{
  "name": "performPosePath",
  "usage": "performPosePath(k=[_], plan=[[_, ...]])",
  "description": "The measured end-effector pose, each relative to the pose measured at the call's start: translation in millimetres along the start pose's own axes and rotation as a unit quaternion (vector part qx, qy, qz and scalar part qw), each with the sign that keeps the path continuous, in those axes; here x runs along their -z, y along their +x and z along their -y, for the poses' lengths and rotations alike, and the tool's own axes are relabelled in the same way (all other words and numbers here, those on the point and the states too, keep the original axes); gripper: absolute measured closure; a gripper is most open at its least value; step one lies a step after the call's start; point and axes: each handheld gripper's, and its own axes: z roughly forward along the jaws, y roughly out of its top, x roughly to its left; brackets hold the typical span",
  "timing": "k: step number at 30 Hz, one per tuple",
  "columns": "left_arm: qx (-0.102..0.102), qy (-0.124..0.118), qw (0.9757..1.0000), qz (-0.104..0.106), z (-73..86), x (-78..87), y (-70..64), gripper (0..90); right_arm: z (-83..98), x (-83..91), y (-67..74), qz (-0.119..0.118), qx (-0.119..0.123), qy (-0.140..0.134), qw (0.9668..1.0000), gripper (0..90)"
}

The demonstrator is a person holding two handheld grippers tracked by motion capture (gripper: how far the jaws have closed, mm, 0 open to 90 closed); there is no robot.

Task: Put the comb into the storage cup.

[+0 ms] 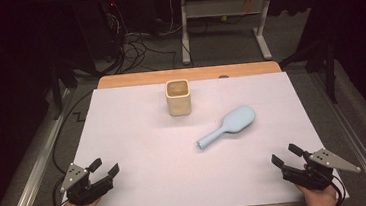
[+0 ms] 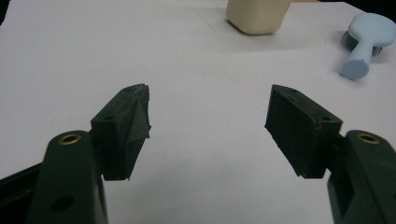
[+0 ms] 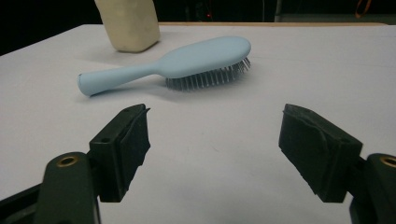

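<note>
**On the white sheet, a blue hairbrush lies untouched between idle tongs**

Right of the table's middle lies the light blue hairbrush, bristles down on the white sheet, its oval head toward the far right and its handle end toward the near left. Nothing touches it. In the right gripper view the grey bristles show under the head, and the handle runs off to the left, well ahead of the jaws.

Behind the brush, near the far edge of the sheet, stands a cream, square-mouthed cup, upright and apart from the brush. A strip of bare wooden table shows beyond the sheet.

At the near right corner the right tongs rest in the person's hand, jaws wide apart with only the sheet between them, aimed roughly toward the brush. At the near left corner the left tongs are held the same way, jaws apart and holding nothing; in the left gripper view the cup and brush sit far ahead, toward the upper right. Both sets of tongs are well apart from the brush and from each other.
</note>
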Motion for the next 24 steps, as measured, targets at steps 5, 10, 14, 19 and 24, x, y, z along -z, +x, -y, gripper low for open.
performPosePath(k=[5, 10, 14, 19, 24], plan=[[0.0, 0.001, 1.0, 0.0, 0.2, 0.3, 0.4, 30.8, 0.1, -0.2, -0.2, 0.002, 0.005, 0.0, 1.0, 25.2], [0.0, 0.001, 1.0, 0.0, 0.1, 0.7, 0.1, 30.8, 0.2, 0.0, 1.1, 0.0, 0.01, -0.001, 1.0, 25.4], [0.001, 0.001, 1.0, -0.001, 0.2, 0.2, 0.3, 30.9, 0.2, 0.9, 0.3, 0.0, 0.006, -0.003, 1.0, 25.4], [0.001, 0.001, 1.0, -0.002, 0.1, 0.5, 0.6, 30.9, -0.2, 1.6, 1.1, -0.002, 0.006, -0.007, 1.0, 25.8], [0.008, 0.0, 1.0, -0.001, -0.2, 0.7, 1.0, 30.9, -0.3, 2.2, 1.0, -0.005, 0.002, -0.01, 0.9999, 26.2]])
